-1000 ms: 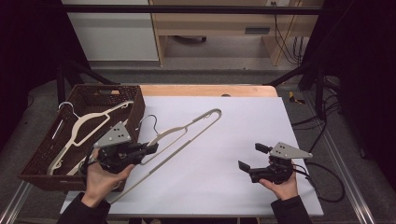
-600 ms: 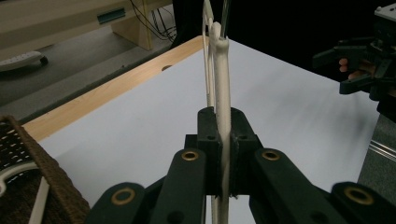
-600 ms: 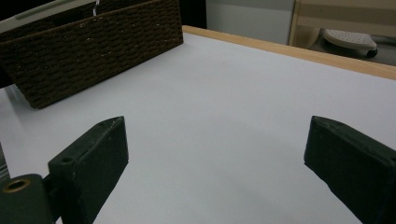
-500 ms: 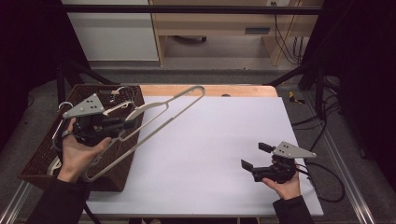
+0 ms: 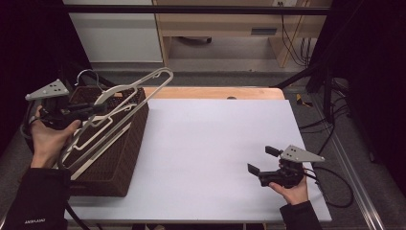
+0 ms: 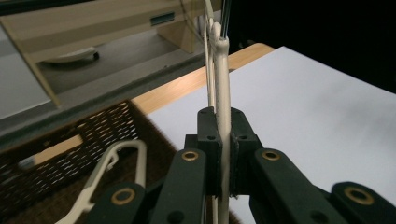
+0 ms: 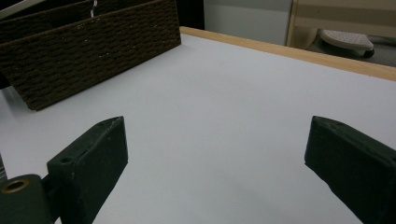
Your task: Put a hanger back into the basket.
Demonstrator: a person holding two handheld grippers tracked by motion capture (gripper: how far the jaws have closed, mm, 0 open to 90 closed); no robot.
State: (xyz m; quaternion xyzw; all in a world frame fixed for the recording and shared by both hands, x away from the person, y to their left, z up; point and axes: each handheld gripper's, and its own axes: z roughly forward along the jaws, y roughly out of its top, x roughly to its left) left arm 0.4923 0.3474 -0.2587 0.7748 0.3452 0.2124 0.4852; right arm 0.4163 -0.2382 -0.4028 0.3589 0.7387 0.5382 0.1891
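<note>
A cream plastic hanger (image 5: pixel 143 86) hangs tilted over the dark wicker basket (image 5: pixel 119 158) at the table's left, its far end raised past the basket's back rim. My left gripper (image 5: pixel 93 109) is shut on one of its bars. In the left gripper view the pads (image 6: pixel 208 140) of the left gripper (image 6: pixel 223 140) pinch the hanger's bar (image 6: pixel 223 84). At least one other pale hanger (image 6: pixel 109 163) lies inside the basket (image 6: pixel 56 140). My right gripper (image 5: pixel 261 159) rests open low over the white sheet at the front right. Nothing is between the right gripper's (image 7: pixel 219 144) jaws.
A white sheet (image 5: pixel 215 139) covers the table, with a wooden strip (image 5: pixel 215 92) showing along the far edge. The basket's side wall (image 7: pixel 93 51) stands far to the left of my right gripper. Cables (image 5: pixel 335 182) trail off the right edge. A cabinet and desk stand beyond the table.
My left gripper has carried the cream hanger off the white sheet, leftward and upward, until it hangs over the basket. The right gripper has stayed where it was.
</note>
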